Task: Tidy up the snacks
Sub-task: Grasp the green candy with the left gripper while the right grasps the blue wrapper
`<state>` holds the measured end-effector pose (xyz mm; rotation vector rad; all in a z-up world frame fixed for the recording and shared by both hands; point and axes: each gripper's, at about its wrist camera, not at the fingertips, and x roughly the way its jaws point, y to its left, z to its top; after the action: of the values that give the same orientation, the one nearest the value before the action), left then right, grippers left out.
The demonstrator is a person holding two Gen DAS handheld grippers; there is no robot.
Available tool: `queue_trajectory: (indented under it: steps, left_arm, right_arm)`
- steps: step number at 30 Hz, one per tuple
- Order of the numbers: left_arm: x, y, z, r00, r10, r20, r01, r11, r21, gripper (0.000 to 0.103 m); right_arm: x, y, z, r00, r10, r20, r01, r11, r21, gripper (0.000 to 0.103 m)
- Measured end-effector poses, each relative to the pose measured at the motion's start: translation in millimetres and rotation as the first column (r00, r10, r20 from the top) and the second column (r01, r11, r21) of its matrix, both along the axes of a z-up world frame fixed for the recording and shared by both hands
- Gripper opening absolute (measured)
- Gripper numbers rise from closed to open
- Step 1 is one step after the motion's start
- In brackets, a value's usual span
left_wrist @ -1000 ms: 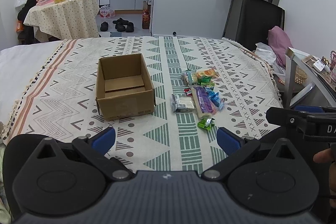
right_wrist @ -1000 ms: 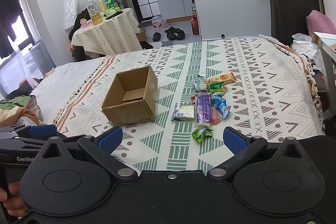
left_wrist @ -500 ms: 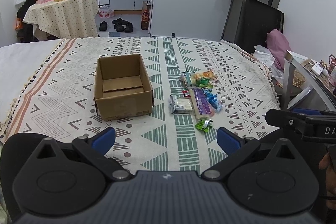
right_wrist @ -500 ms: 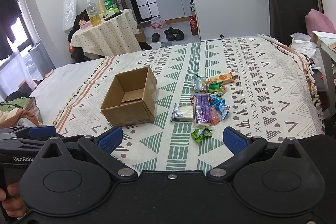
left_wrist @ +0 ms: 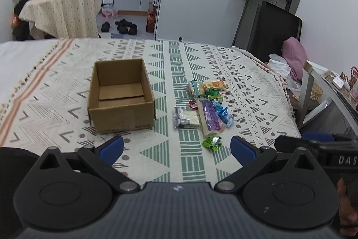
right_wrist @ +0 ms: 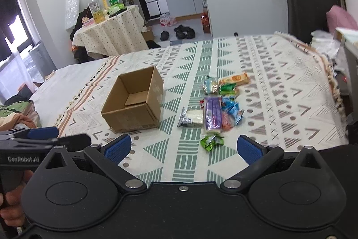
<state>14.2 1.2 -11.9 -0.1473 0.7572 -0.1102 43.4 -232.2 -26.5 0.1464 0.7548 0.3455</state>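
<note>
One open cardboard box (left_wrist: 122,95) is sitting mid-bedspread (left_wrist: 257,91), with roughly nine snack packets (left_wrist: 207,104) lying clustered beside it toward the right edge, while the left gripper (left_wrist: 176,148) and the right gripper (right_wrist: 182,147) are hovering above the near edge, jaws spread, holding nothing.

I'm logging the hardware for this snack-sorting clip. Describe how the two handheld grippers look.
The left gripper and right gripper match: matte black bodies with two round discs, black angled linkages on silver pivot pins, and textured blue fingertip pads. The left's centre panel is ribbed grey. White lettering shows on each side: "GenRobot.AI" on the left, "DAS" cut off on the right. No cables show.
</note>
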Motion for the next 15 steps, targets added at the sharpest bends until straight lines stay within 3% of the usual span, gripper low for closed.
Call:
queue_trajectory:
  steps: [6, 8, 15]
  left_arm:
    - [27.2, -0.5, -19.5, 0.999, 0.016, -0.036, -0.017, 0.999, -0.043, 0.099]
    - [34.3, -3.1, -23.6, 0.999, 0.011, -0.042, -0.013, 0.998, -0.053, 0.098]
    - [60.5, -19.7, -41.0, 0.996, -0.009, -0.086, 0.003, 0.997, -0.071, 0.088]
  right_arm:
    - [15.2, -5.1, -18.5, 1.000, -0.002, -0.026, 0.002, 1.000, 0.011, 0.092]
    - [23.4, -7.5, -27.1, 0.999, -0.015, -0.048, 0.016, 1.000, 0.012, 0.083]
    - [47.8, -18.5, -47.0, 0.994, -0.041, -0.100, 0.043, 0.999, 0.018, 0.079]
